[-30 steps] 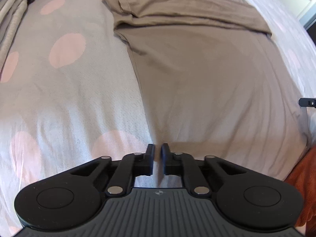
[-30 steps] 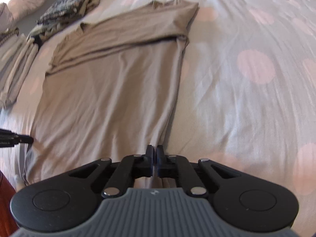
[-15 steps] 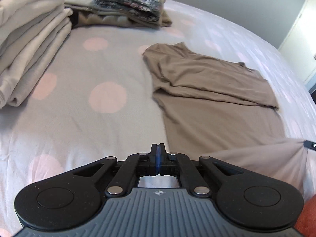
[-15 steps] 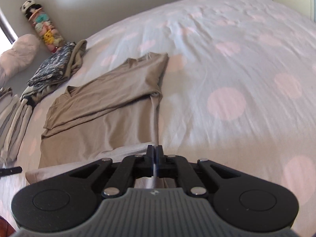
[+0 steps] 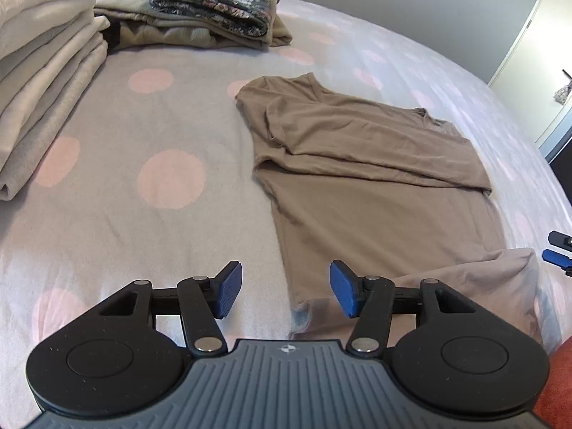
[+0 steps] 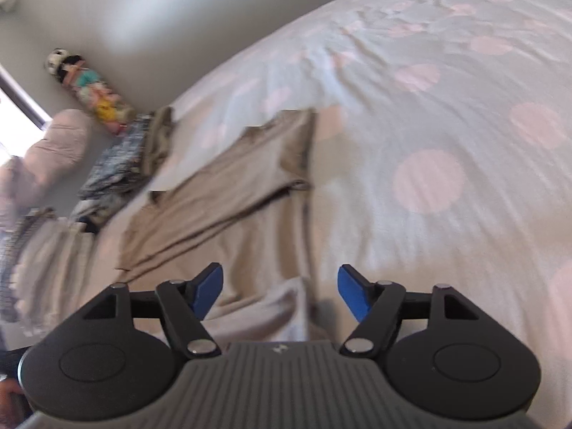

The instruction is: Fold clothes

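Observation:
A tan T-shirt (image 5: 364, 193) lies on the spotted bed, sleeves folded in across the chest. Its bottom hem (image 5: 464, 279) is turned up over the lower body, paler inside showing. My left gripper (image 5: 284, 293) is open and empty, just above the hem's left corner. My right gripper (image 6: 279, 293) is open and empty above the hem's right corner (image 6: 279, 307); the shirt (image 6: 228, 214) stretches away from it. The right gripper's blue fingertips (image 5: 554, 254) show at the left wrist view's right edge.
Folded white and beige laundry (image 5: 43, 100) is stacked at the left. A dark patterned folded garment (image 5: 211, 7) lies on a khaki one at the back. A column of plush toys (image 6: 89, 85) stands by the wall. An orange-red cloth (image 5: 557, 386) is at the near right.
Both grippers carried the hem up and forward while shut on it, then opened and let it go. The hem now lies folded over the lower body.

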Tool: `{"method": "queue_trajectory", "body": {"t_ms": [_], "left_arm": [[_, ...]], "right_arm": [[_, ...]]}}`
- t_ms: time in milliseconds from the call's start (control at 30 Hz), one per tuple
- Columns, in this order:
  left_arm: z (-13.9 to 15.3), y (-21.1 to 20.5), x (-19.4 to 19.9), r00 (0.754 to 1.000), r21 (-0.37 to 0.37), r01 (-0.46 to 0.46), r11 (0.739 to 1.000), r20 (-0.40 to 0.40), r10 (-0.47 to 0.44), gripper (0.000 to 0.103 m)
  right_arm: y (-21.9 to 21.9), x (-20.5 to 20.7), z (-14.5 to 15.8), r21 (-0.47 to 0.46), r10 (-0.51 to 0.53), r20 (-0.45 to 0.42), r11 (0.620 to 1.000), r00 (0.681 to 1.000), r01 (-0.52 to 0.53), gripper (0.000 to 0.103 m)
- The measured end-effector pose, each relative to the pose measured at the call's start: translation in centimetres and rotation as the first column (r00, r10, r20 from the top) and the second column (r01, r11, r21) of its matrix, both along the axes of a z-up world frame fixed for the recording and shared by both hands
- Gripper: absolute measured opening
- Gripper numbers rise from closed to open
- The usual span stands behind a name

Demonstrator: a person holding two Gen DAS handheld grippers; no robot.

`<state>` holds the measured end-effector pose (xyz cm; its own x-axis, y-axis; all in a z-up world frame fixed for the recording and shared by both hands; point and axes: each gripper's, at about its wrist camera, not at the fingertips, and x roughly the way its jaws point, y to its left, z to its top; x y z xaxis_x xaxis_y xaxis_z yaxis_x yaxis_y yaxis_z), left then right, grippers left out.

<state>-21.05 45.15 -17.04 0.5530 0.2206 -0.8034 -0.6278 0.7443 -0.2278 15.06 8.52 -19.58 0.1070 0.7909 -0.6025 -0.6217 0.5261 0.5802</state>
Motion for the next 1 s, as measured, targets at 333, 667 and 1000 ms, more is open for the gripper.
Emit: {"method": "queue_trajectory", "body": {"t_ms": [333,667,1000], "left_arm": [[0.8,0.0,-1.0,0.998,-0.002,-0.02,1.0,0.064,0.02,0.061],[0.8,-0.5,-0.9,0.999,0.018,-0.007,1.0,0.041,0.006,0.062],[1.7,-1.6,-0.5,0.99,0.012,0.104,0.994,0.095,-0.105,0.062]], "right_arm": [[-0.9,-0.3,0.7,0.205,0.079,-0.105,0.977,0.991,-0.056,0.096],[-1.1,-0.5,0.5,0.216,0.09,-0.154,0.975,0.984,-0.055,0.102],[0.1,-1.0,0.7,0.079,0.103,-0.107,0.992,0.989,-0.094,0.102]]}}
